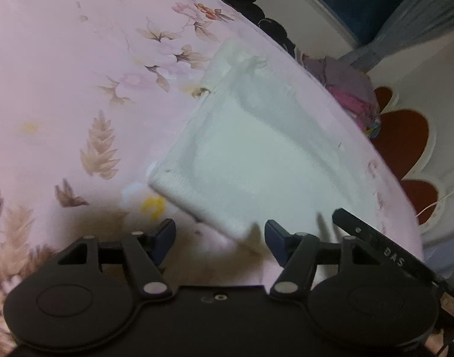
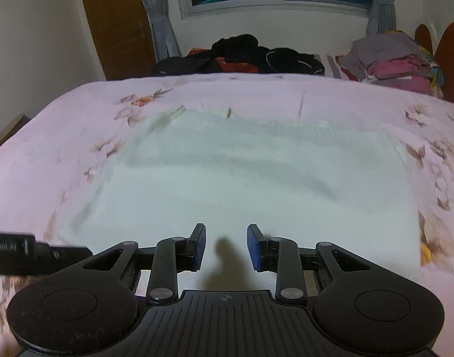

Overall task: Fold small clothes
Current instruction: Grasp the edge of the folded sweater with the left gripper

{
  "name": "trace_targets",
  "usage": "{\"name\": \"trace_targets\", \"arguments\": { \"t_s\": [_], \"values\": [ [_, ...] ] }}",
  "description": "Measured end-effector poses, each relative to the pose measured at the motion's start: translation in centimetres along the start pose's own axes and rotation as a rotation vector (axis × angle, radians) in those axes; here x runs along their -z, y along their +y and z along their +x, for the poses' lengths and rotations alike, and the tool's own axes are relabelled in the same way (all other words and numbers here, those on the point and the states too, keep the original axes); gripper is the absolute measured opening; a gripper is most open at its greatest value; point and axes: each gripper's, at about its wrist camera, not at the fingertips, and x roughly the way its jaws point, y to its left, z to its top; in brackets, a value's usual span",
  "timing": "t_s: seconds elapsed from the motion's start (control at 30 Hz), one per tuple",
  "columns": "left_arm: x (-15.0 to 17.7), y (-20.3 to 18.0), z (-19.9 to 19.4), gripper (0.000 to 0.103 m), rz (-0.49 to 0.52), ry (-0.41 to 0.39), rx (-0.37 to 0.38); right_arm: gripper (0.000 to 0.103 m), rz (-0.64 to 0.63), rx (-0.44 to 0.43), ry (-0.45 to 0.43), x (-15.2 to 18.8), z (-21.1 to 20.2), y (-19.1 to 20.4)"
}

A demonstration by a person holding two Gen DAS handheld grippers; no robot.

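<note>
On the black bar of my right gripper (image 1: 387, 247), seen from my left wrist, I read the letters "DAS". On my left gripper's black bar (image 2: 9, 247), blurred white lettering looks like "RobotAI".

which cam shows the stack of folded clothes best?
Right wrist. The stack of folded clothes sits unobstructed at the bed's far right corner, with grey and pink layers distinct. Left wrist shows only a blurred, tilted edge of it beyond the white cloth.

A cloth (image 2: 256, 184) lies flat on the bed (image 2: 63, 136); behind it, a clothes heap (image 2: 241, 53) lies left of a folded stack (image 2: 393, 59).
</note>
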Motion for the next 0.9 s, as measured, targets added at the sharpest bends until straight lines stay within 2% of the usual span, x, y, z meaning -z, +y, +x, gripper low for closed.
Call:
{"name": "trace_targets", "arguments": {
  "t_s": [0.1,0.27,0.47,0.57,0.67,0.77,0.9],
  "values": [
    [-0.2,-0.1,0.6,0.076,-0.022,-0.020,0.039,0.030,-0.002,0.010,-0.003,-1.5,1.0,0.2],
    [-0.8,0.2,1.7,0.077,-0.080,-0.053,0.101,0.030,-0.012,0.075,-0.011,-3.6,3.4,0.0],
    [-1.7,0.9,3.2,0.076,-0.168,-0.093,0.186,0.030,-0.011,0.115,0.026,-2.8,7.2,-0.1],
    [-2.0,1.0,3.6,0.070,-0.182,-0.115,0.200,0.030,-0.069,0.146,0.013,-2.2,7.5,0.7],
    [-2.3,1.2,4.0,0.064,-0.200,-0.142,0.211,0.030,-0.044,0.135,0.012,-2.2,7.4,0.4],
    [-2.7,1.3,4.8,0.049,-0.214,-0.164,0.220,0.030,-0.122,0.162,0.004,-1.4,7.9,1.2],
    [-3.0,1.8,5.6,0.027,-0.247,-0.169,0.222,0.030,-0.101,0.160,-0.001,-1.3,7.7,1.0]
  ]
}}
